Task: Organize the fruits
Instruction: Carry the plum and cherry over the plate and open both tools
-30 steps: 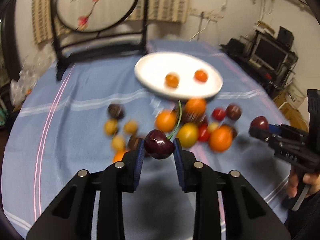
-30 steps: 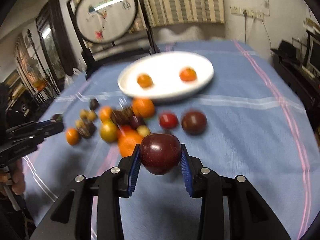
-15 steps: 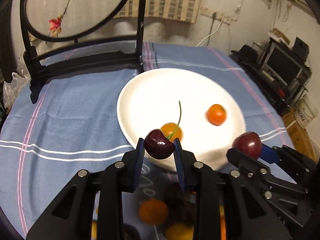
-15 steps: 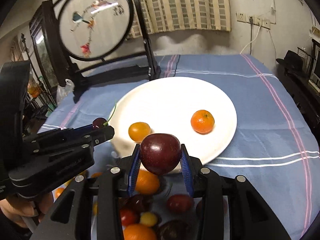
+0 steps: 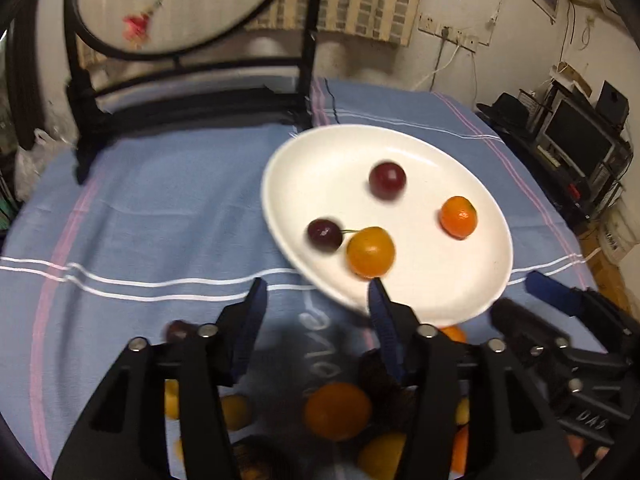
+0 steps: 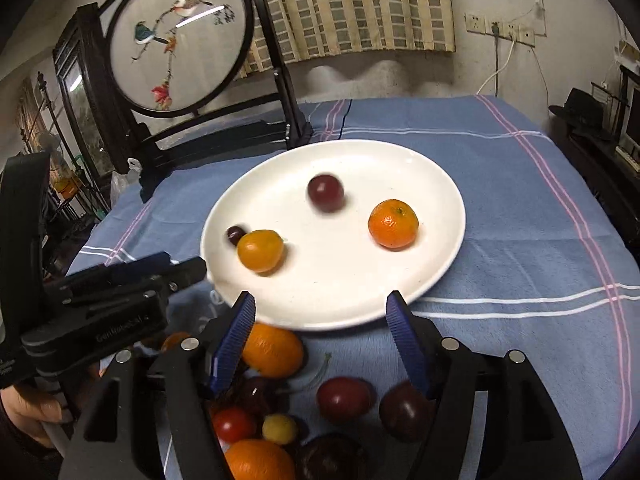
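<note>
A white plate (image 5: 472, 280) (image 6: 436, 248) lies on the blue cloth. On it rest a dark cherry (image 5: 325, 235) (image 6: 235, 234) with a stem, a dark red plum (image 5: 387, 180) (image 6: 325, 193) that looks blurred, a yellow-orange fruit (image 5: 371, 252) (image 6: 260, 250) and a small mandarin (image 5: 459, 216) (image 6: 393, 223). My left gripper (image 5: 316, 294) hovers at the plate's near-left rim, jaws opening, nothing between them. My right gripper (image 6: 322, 308) hovers at the near rim, jaws opening and empty. Each gripper shows in the other's view: the right gripper (image 5: 532, 304), the left gripper (image 6: 160, 270).
A pile of loose fruit (image 6: 344, 398) (image 5: 338, 410), oranges, tomatoes and dark plums, lies on the cloth under both grippers. A round embroidered screen on a black stand (image 6: 180, 40) (image 5: 192, 92) rises behind the plate. A person's hand (image 6: 28, 412) holds the left gripper's handle.
Both grippers carried their fruit from over the pile to the plate, then opened. The cherry and the plum now lie on the plate, apart from the fingers.
</note>
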A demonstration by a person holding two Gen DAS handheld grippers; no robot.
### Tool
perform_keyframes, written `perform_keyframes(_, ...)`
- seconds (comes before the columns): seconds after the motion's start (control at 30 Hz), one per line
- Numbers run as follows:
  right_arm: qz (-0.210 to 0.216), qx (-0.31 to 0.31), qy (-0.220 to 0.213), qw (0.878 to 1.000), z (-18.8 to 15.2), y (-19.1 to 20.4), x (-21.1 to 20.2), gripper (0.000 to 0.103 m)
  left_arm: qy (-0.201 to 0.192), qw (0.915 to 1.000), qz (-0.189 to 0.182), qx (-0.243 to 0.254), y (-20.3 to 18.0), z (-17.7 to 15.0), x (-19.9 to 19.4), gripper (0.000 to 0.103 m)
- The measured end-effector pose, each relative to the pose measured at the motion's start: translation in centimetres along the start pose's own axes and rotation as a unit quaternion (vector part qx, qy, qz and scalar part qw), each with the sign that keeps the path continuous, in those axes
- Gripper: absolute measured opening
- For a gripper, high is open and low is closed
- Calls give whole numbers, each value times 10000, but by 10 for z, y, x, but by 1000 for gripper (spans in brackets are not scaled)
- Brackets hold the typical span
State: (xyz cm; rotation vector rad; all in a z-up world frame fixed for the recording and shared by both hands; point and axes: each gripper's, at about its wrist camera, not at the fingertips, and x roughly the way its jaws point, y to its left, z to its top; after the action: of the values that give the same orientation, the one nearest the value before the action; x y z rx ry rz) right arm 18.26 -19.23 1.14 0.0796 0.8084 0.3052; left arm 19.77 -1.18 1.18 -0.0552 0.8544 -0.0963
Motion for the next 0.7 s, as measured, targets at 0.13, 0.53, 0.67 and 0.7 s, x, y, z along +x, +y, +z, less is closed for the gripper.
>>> perform_keyframes(0.13,-2,-182,2,9998,-22,8,-16,69,-69,9999,97,-77,10,-13,-17,59)
perform_keyframes(0.53,313,-365,233,9986,-97,31,-64,69,-105,9985,206,-493,52,-85,-61,67)
perform_keyframes(0.67,189,-494,593,9968,-111,41,-56,68,-14,9983,229,-533,59,-103,-65,68)
perform_keyframes(0.7,133,-497,703,9962,-112,43,-51,67,21,9983,222,-530,60,-106,-65,68)
